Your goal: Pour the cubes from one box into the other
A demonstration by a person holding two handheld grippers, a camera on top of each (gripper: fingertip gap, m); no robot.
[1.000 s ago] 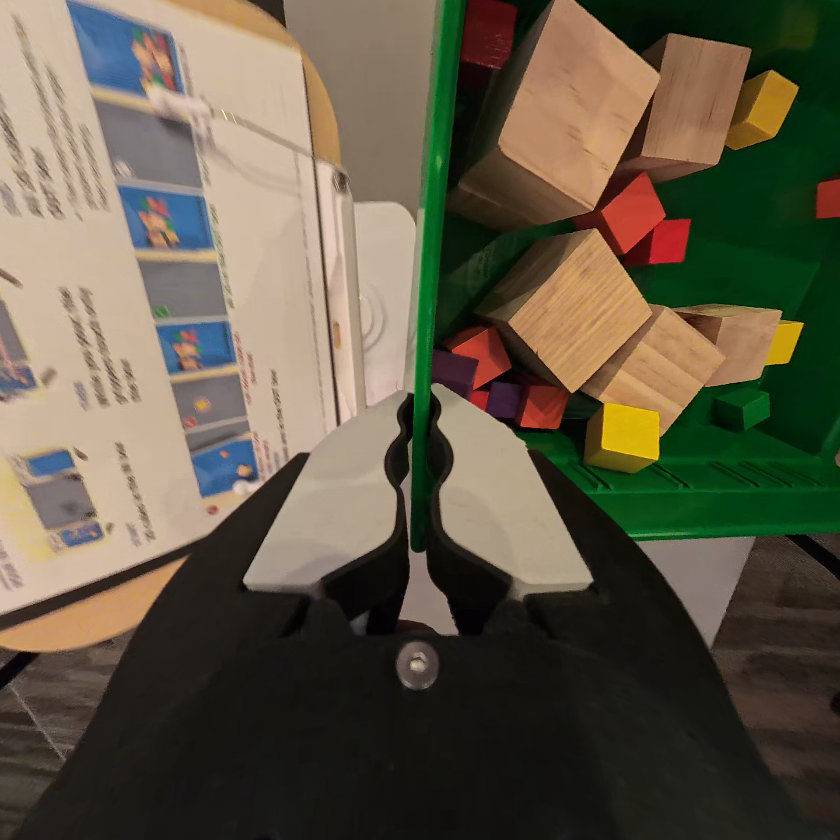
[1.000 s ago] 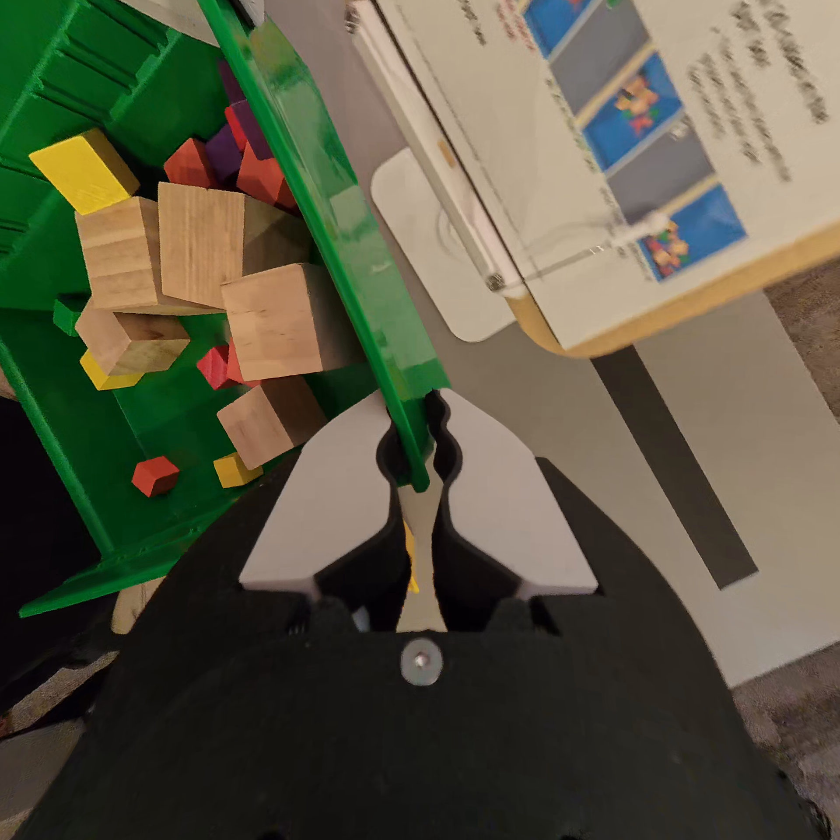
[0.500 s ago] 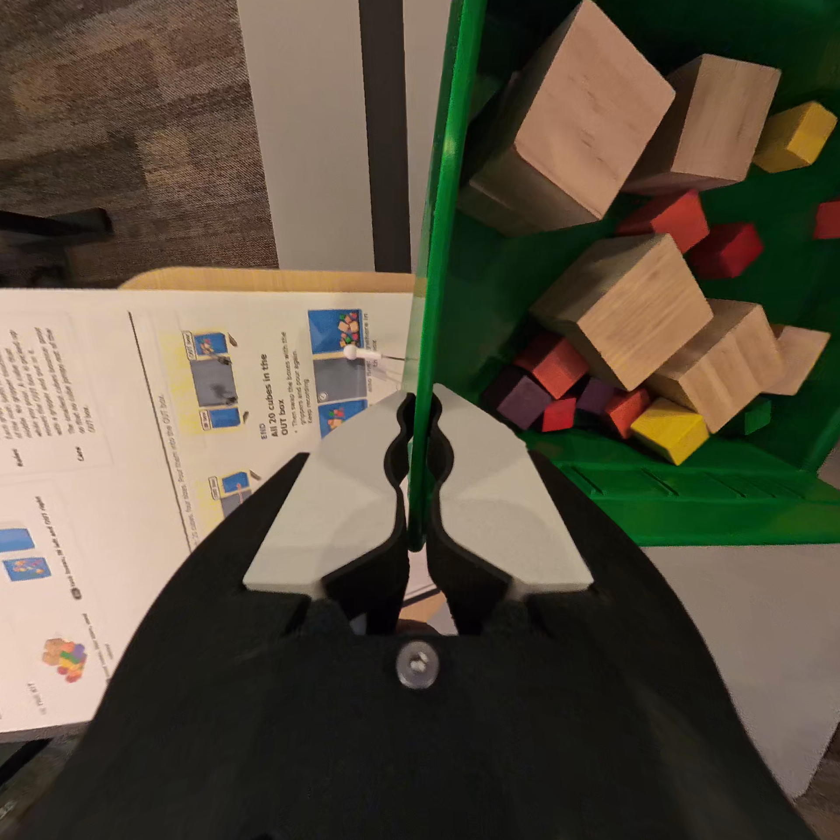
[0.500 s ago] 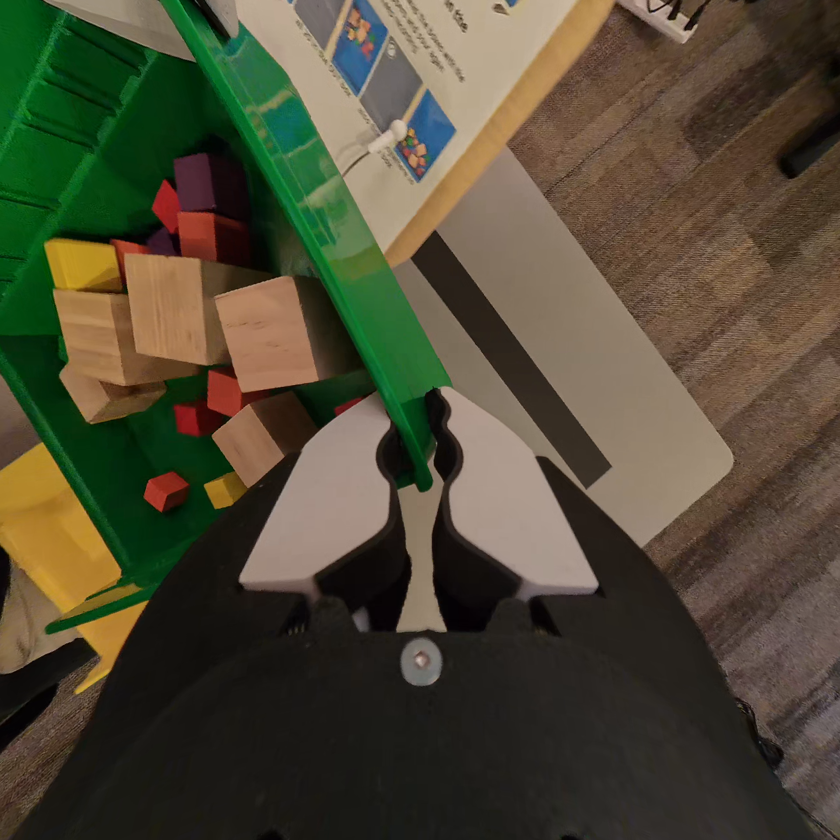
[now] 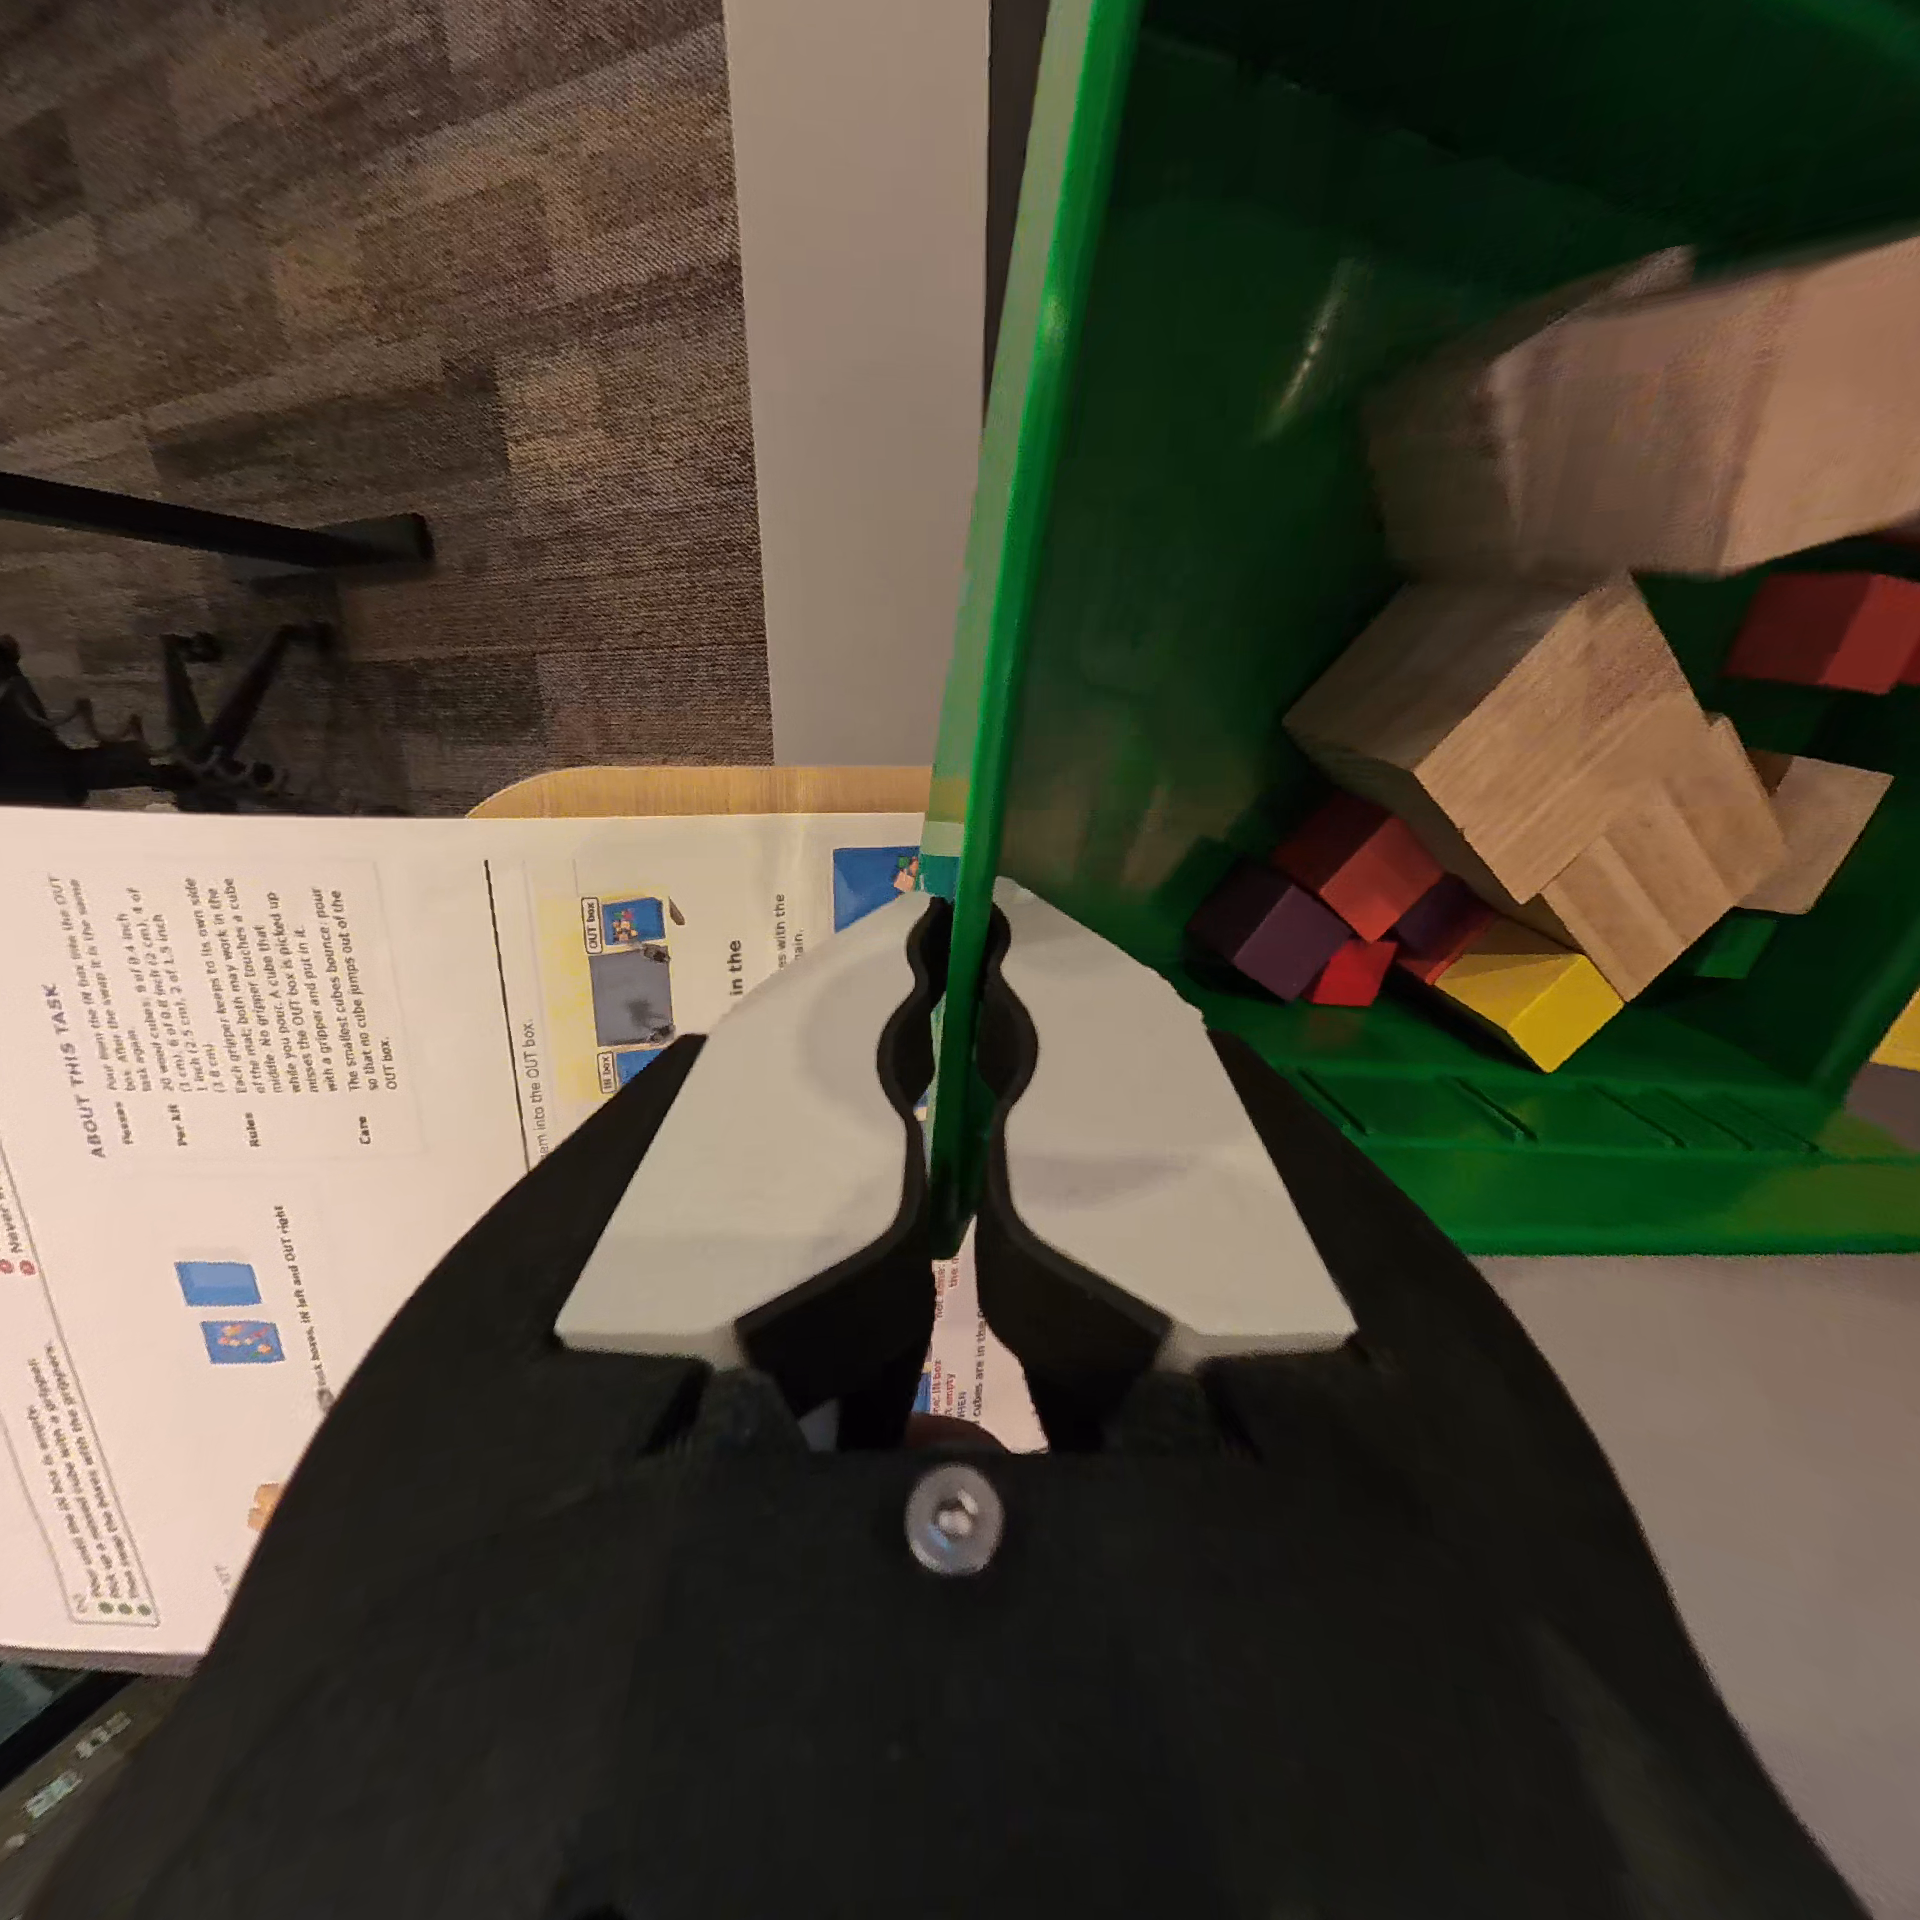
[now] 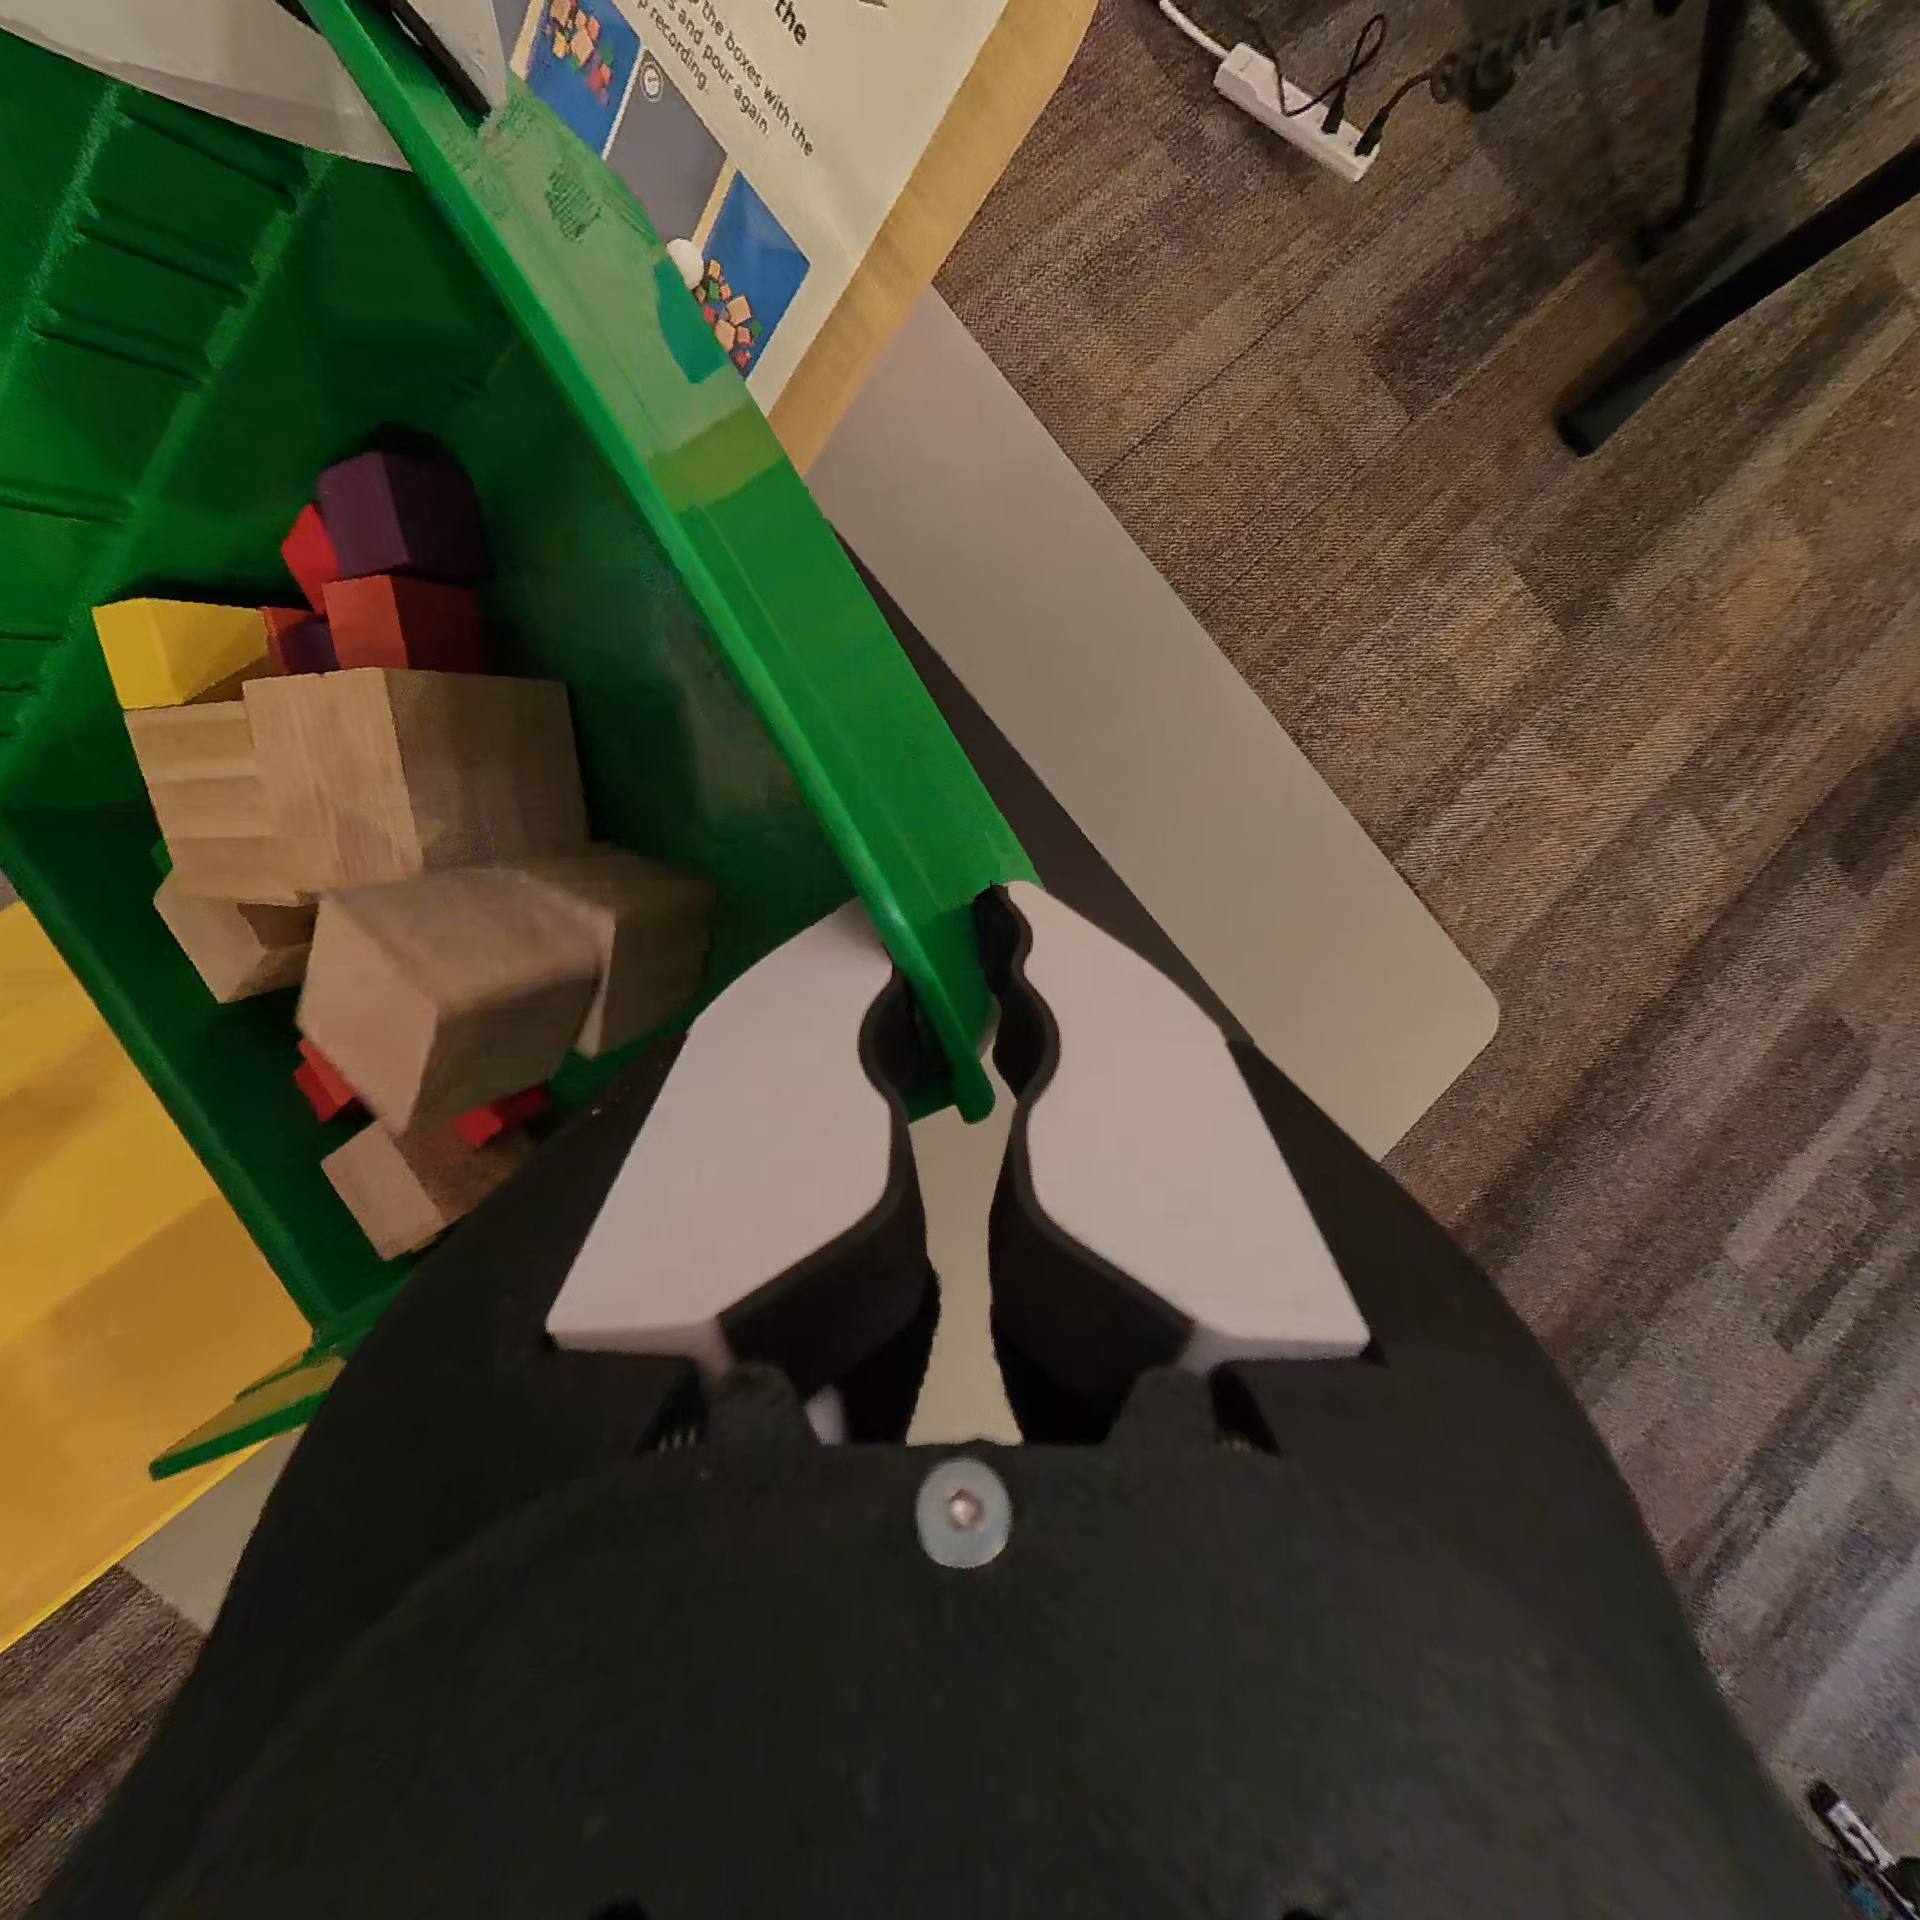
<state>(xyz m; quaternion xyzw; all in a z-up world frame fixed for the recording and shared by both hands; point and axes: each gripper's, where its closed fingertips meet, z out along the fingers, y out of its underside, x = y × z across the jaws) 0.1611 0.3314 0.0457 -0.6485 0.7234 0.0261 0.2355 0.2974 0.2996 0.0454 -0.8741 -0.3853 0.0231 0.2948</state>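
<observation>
A green box (image 5: 1195, 520) is held tilted steeply in the air. My left gripper (image 5: 961, 920) is shut on one rim of it. My right gripper (image 6: 951, 914) is shut on a rim of the same green box (image 6: 727, 582). Inside, large plain wooden cubes (image 5: 1527, 748) and small red, purple and yellow cubes (image 5: 1351, 914) are piled in one corner. One wooden cube (image 5: 1662, 416) is blurred, sliding toward the open side. In the right wrist view a wooden cube (image 6: 447, 987) is blurred too. A yellow box (image 6: 94, 1195) lies below the green box's open side.
A printed instruction sheet (image 5: 312, 1143) lies on a wooden board (image 5: 707, 790) beside a grey mat (image 6: 1174, 748). Carpet floor (image 6: 1558, 623) surrounds it. A power strip with cables (image 6: 1299, 114) and dark chair legs (image 5: 208, 530) are on the floor.
Both grippers have tipped the green box further over. The wooden cubes inside have slid toward the open side. The yellow box now fills more of the right wrist view.
</observation>
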